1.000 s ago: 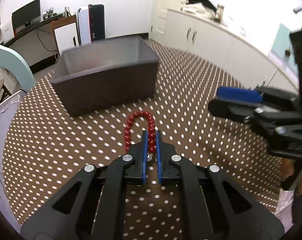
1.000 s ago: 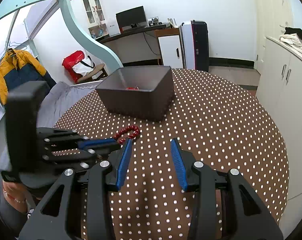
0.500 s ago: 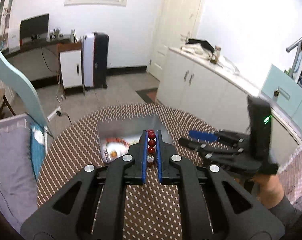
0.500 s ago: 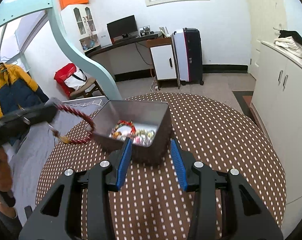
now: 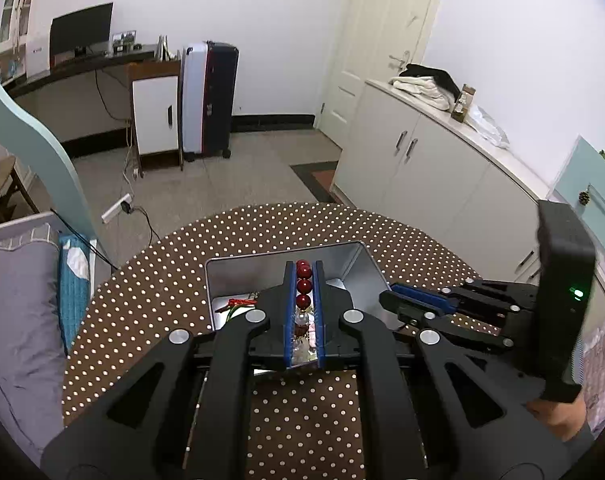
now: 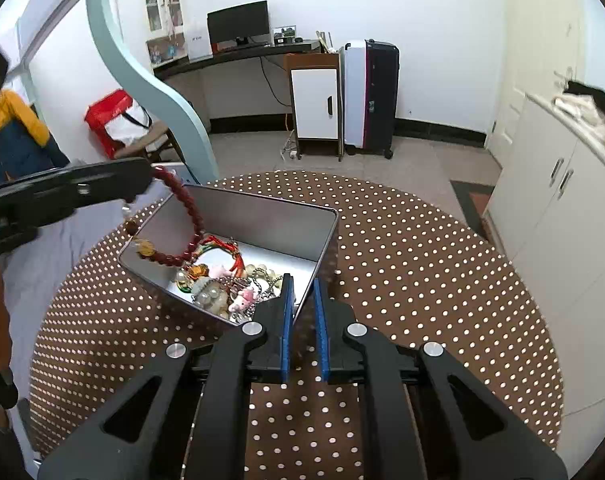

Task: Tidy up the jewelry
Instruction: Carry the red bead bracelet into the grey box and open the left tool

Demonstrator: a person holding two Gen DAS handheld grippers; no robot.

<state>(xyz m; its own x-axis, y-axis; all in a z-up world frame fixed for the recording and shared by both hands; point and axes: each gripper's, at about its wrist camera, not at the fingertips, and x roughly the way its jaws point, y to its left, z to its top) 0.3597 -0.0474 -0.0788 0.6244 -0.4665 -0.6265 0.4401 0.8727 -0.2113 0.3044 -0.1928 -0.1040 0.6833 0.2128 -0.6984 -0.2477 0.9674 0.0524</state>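
Note:
A red bead bracelet [image 5: 303, 286] is pinched between the blue pads of my left gripper [image 5: 303, 268], which is shut on it. In the right wrist view the bracelet [image 6: 186, 204] hangs in a loop from the left gripper [image 6: 142, 178] over the open metal box [image 6: 262, 216]. Several pieces of jewelry [image 6: 222, 288] lie in the box's near corner. My right gripper [image 6: 302, 280] is at the box's near right corner. Its jaws are closing to a narrow gap with the corner rim between them. From the left wrist, the right gripper [image 5: 386, 300] touches the box [image 5: 262, 256] at that corner.
The box stands on a round table with a brown white-dotted cloth [image 6: 422, 280]. A grey bed [image 5: 18, 320] lies close on the left, white cabinets [image 5: 442, 168] on the right. A hand [image 5: 558, 416] holds the right gripper's handle.
My left gripper lifted the bracelet off the table and carried it over the box. My right gripper moved up to the box's near corner and its jaws narrowed from wide to almost together.

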